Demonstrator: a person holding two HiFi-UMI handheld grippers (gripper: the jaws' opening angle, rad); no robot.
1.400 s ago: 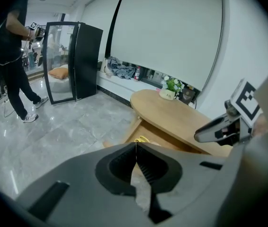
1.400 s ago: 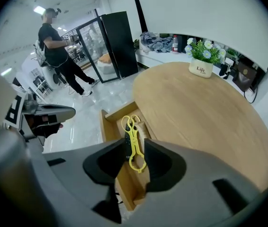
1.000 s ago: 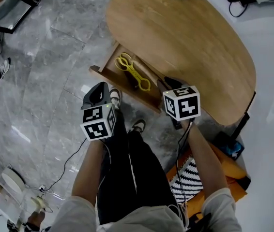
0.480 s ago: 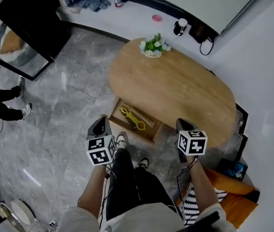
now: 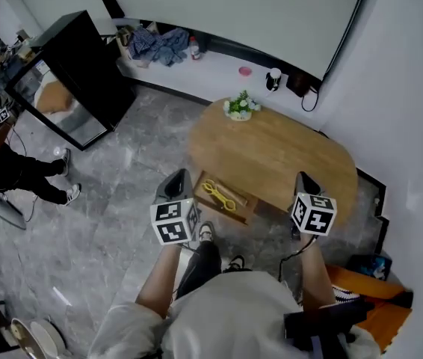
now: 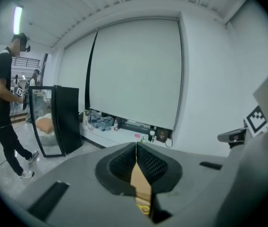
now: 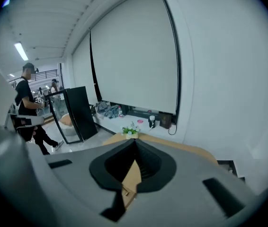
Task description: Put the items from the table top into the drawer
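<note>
An oval wooden table (image 5: 286,155) carries only a small potted plant (image 5: 240,108). Below its near edge a wooden drawer (image 5: 205,179) stands pulled out, and yellow scissor-like tongs (image 5: 219,195) lie inside it. My left gripper (image 5: 178,178) is held high, left of the drawer, jaws shut and empty (image 6: 136,149). My right gripper (image 5: 304,179) hangs over the table's near right edge, also shut with nothing in it (image 7: 135,148). Through the slit below the left jaws I glimpse wood and a bit of the yellow tongs (image 6: 143,208).
A black cabinet (image 5: 84,66) with a mirrored front stands at the left, and a person (image 5: 13,172) is beside it. A white ledge (image 5: 196,69) along the wall holds clothes (image 5: 155,45) and small items. An orange bag (image 5: 361,284) lies at the right of my feet.
Both grippers have risen well above the drawer. The head view has lifted and now takes in the whole table and far wall.
</note>
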